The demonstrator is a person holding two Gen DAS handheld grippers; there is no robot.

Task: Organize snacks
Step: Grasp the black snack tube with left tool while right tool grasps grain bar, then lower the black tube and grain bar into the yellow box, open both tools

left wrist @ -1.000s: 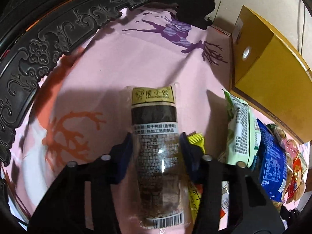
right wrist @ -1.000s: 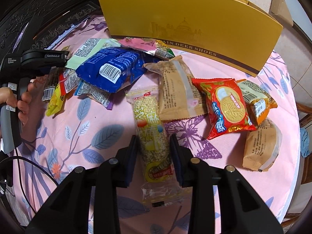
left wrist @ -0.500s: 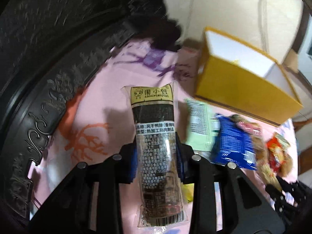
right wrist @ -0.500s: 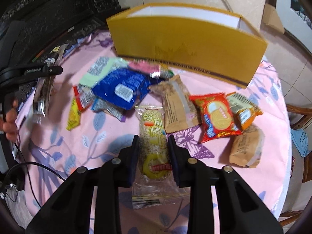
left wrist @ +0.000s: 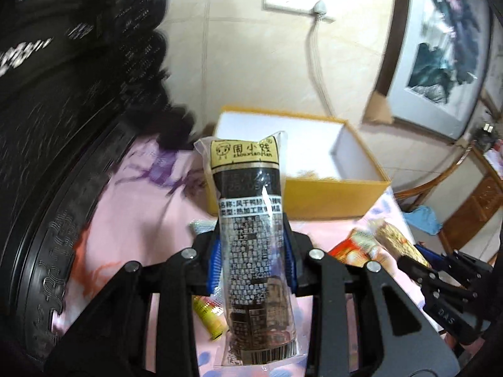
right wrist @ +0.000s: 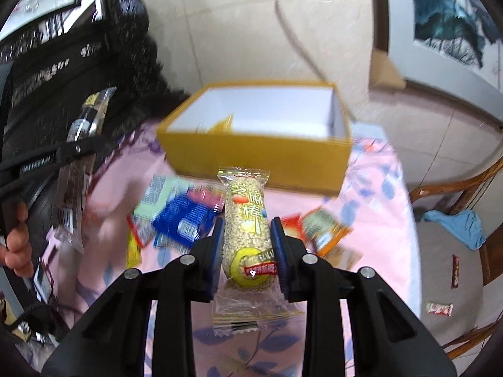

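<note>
the blue-padded fingers (left wrist: 290, 260) of the left gripper (left wrist: 253, 259) are clamped on a long black snack stick (left wrist: 251, 235) in a clear wrapper, pressing on its lower middle from both sides. its yellow label end rises well past the fingertips and its barcode end hangs back between the finger arms. the right gripper (right wrist: 246, 245) is likewise closed tight on a sesame bar (right wrist: 246, 229), pads squeezing the sides of its lower half, the crimped top end sticking out ahead and the clear bottom flap trailing behind. both snacks are held up in the air above the pink tablecloth (right wrist: 377, 207).

beyond them sits an open yellow box (right wrist: 261, 157) with a white inside, at the far edge of the table; something small and yellow shows in it. loose packets (right wrist: 182, 220) lie scattered on the cloth between the grippers and the box, blue, green, red and orange ones, blurred. a person's hand (right wrist: 15, 251) shows at the left edge of the right wrist view, holding the left gripper's handle.
</note>
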